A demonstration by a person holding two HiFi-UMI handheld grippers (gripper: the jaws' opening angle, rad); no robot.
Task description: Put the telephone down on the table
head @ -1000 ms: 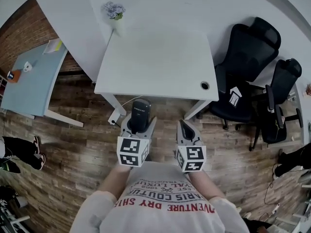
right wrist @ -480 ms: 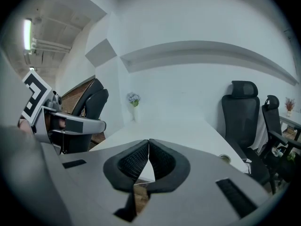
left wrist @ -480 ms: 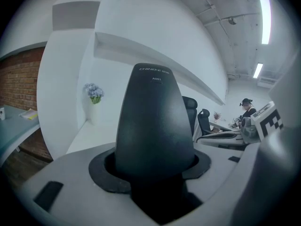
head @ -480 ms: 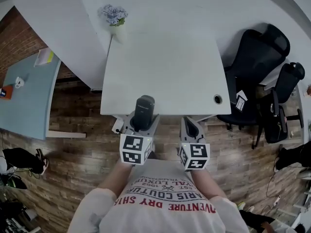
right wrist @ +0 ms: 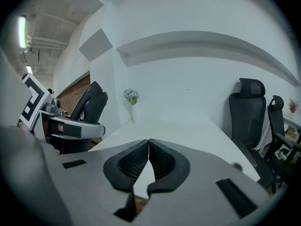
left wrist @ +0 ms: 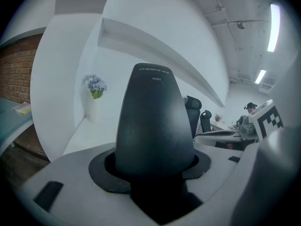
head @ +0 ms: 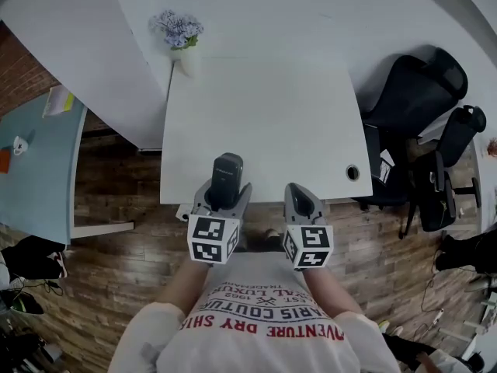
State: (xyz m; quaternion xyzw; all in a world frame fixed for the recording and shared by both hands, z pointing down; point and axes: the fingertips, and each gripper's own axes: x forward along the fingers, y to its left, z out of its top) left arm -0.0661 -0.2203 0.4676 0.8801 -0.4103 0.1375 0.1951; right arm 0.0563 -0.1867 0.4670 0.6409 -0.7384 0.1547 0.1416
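Left claw (head: 224,199) pinching upright black telephone (head: 227,174), now carried forward above near edge of white tabletop (head: 264,107); right claw (head: 298,199) pressed together, empty. Set-down likely within reach.

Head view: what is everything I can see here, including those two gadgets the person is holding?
table: one, white, straight ahead, with a round cable hole near its right front corner
flowers: one bunch, bluish, in a white vase at the table's far left corner
office chairs: two, black, right of the table
second table: one, pale blue, far left
floor: brown wood planks, all round
telephone: one, black, above the table's near edge
left gripper: grey, shut on the telephone
right gripper: grey, jaws together, empty
shirt: white, red print, bottom
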